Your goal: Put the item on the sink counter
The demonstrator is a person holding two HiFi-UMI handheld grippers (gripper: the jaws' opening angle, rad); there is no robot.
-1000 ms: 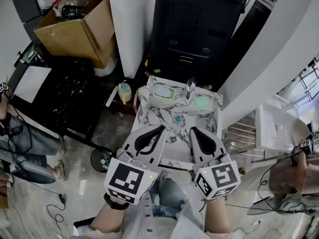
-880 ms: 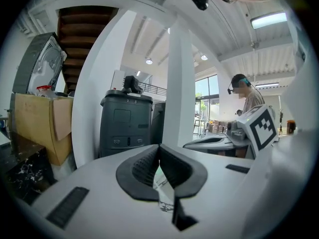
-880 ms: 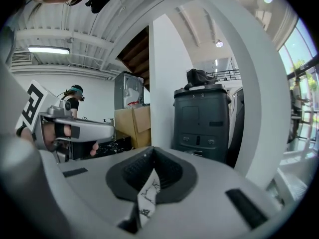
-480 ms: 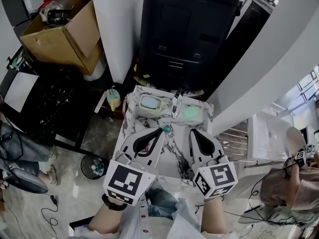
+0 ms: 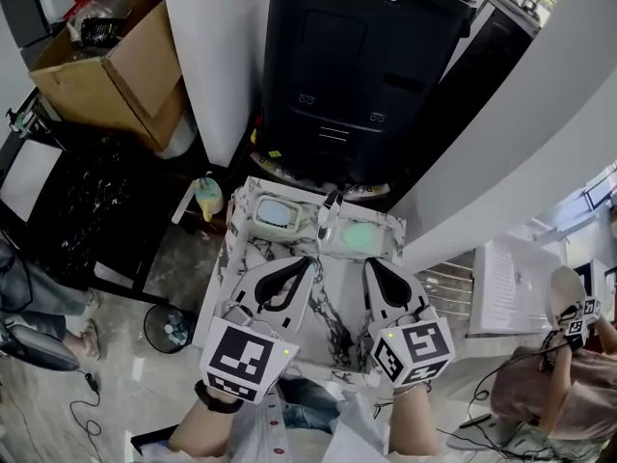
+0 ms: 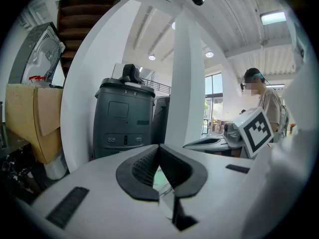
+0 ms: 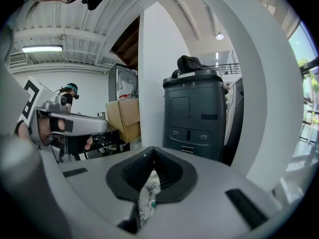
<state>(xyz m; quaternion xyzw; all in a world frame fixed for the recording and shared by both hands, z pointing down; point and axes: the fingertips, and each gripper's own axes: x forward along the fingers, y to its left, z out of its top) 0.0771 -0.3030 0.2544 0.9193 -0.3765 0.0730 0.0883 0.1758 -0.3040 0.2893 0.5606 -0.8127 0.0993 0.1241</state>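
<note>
We hold both grippers over the sink counter (image 5: 329, 289), in front of its faucet (image 5: 328, 214). The left gripper (image 5: 308, 260) has its jaws pressed together on nothing, and so does the right gripper (image 5: 370, 264). In the right gripper view, a small teal item (image 7: 154, 203) shows under the closed jaws, on the counter's marbled top. A black bin (image 5: 362, 66) stands behind the counter.

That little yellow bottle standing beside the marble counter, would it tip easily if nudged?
Probably: the yellow bottle stands upright and narrow, so a nudge may topple it. It looks plastic, so likely light and not fragile.
</note>
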